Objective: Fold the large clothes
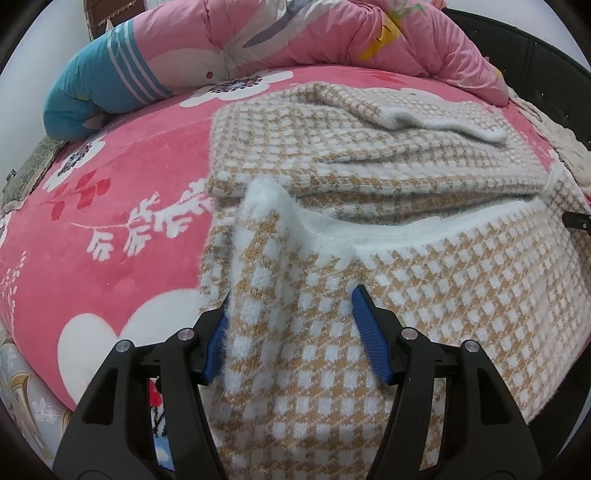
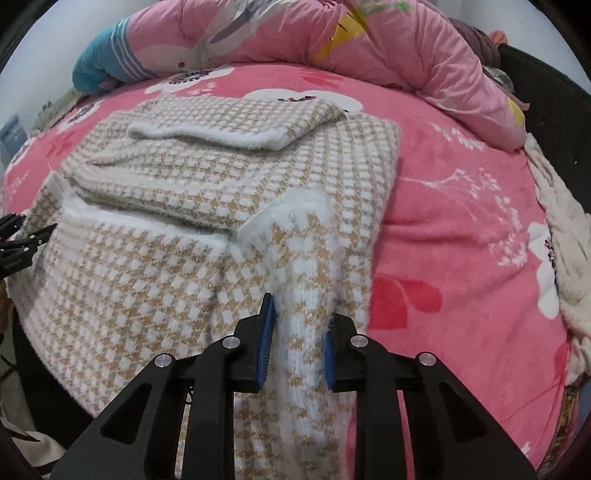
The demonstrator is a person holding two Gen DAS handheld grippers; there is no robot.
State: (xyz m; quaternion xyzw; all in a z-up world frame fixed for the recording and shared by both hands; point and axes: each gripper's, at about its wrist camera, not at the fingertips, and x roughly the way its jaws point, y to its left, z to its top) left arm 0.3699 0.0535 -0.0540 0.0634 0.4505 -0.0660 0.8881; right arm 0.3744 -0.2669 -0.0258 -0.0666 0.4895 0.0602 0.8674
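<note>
So you've got one garment here, a tan-and-white checked sweater (image 1: 388,177) with fluffy white trim, lying on one pink floral blanket (image 1: 110,206). One puffy pink quilt (image 1: 295,33) is bunched up at the far side, well beyond both tools. Two grippers, one per hand.

Your left gripper (image 1: 291,332) sits about halfway open with a raised ridge of the sweater's near edge between its blue pads (image 1: 369,332). The fabric brushes the left pad, but the right pad looks to stand just clear of it, so I can't tell if that's a real pinch.

Your right gripper (image 2: 297,341) is much narrower, its pads (image 2: 266,343) squeezing a bunched fold of the sweater's near right edge. The rest of the sweater spreads out ahead of both tools, with a sleeve folded across the top and the body doubled over beneath it.
</note>
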